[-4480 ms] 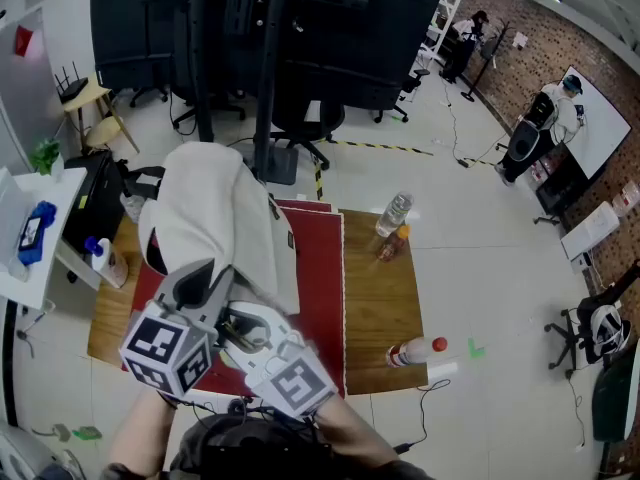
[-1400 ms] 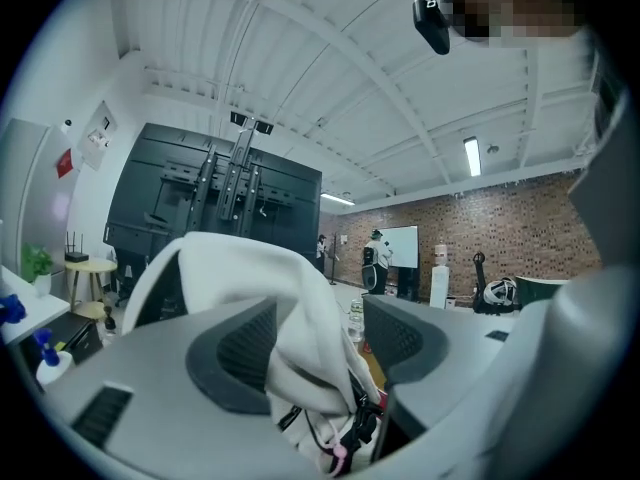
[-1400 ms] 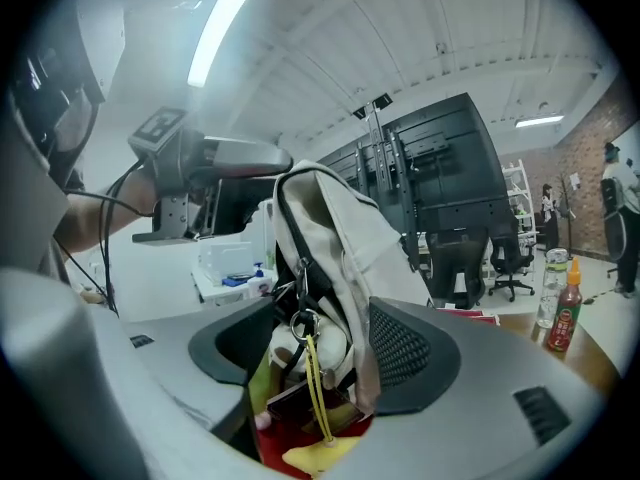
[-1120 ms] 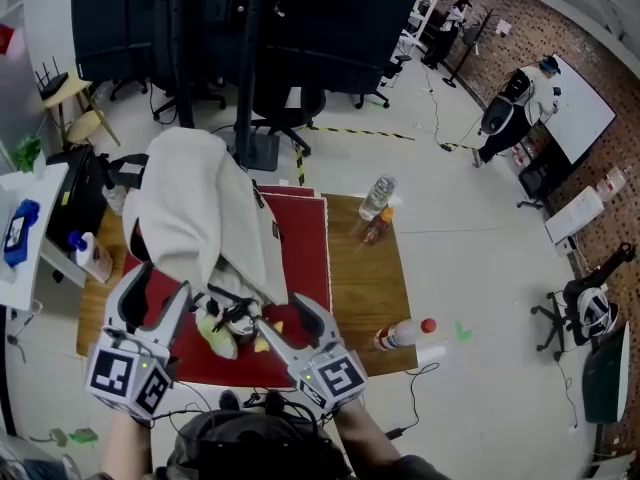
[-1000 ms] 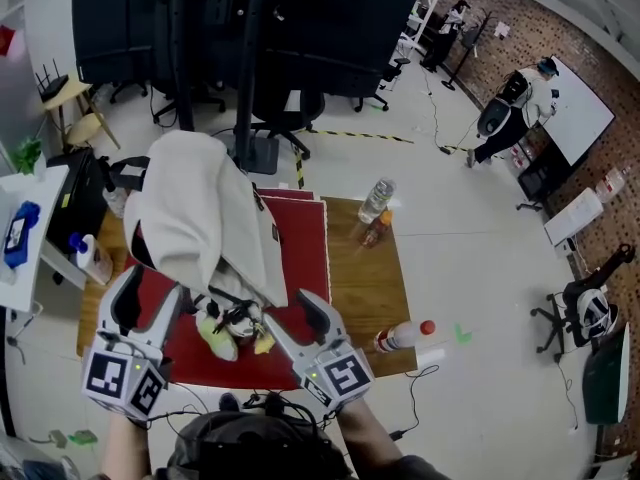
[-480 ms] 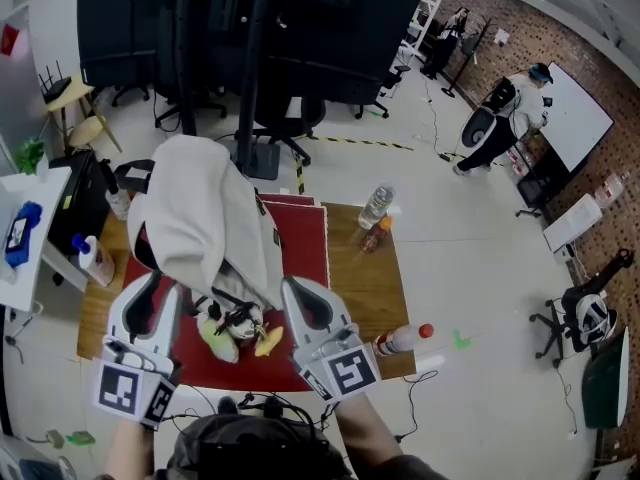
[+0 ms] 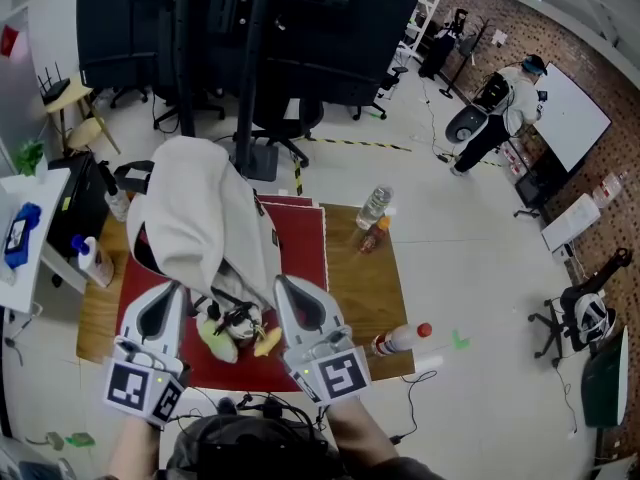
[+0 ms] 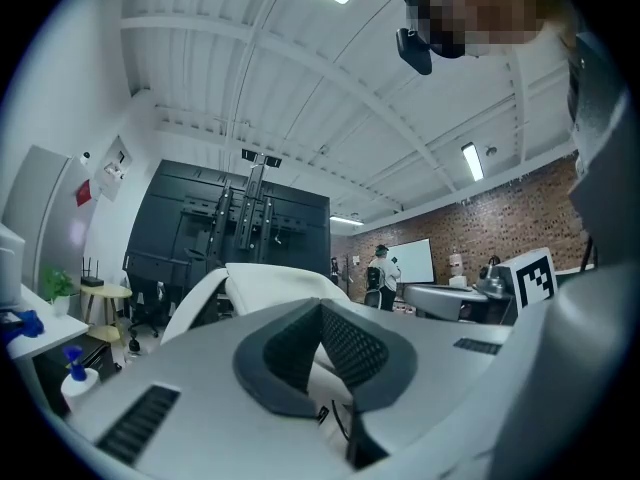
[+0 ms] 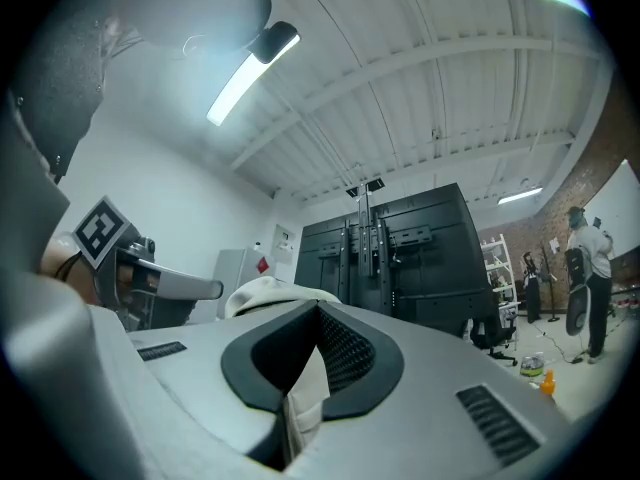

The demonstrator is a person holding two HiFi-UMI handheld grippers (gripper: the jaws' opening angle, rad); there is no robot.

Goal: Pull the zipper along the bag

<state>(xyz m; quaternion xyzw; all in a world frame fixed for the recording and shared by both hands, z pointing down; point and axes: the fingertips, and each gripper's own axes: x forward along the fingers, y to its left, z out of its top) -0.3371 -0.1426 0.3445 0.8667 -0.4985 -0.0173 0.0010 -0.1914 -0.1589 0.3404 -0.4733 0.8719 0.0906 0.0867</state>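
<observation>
Your left claw (image 7: pixel 165 298) and right claw (image 7: pixel 290 290) just clenched at the near end of the cream bag (image 7: pixel 205 218) standing on the tabletop (image 7: pixel 370 288): right pinches a fabric fold, left's catch is unclear, so the zipper pull looks ready to start.

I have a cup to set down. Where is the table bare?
Bare wood right of the red mat, between the clear bottle and orange bottle at the back and the lying bottle nearer. Crowded: the bag and charms on the mat's left.
</observation>
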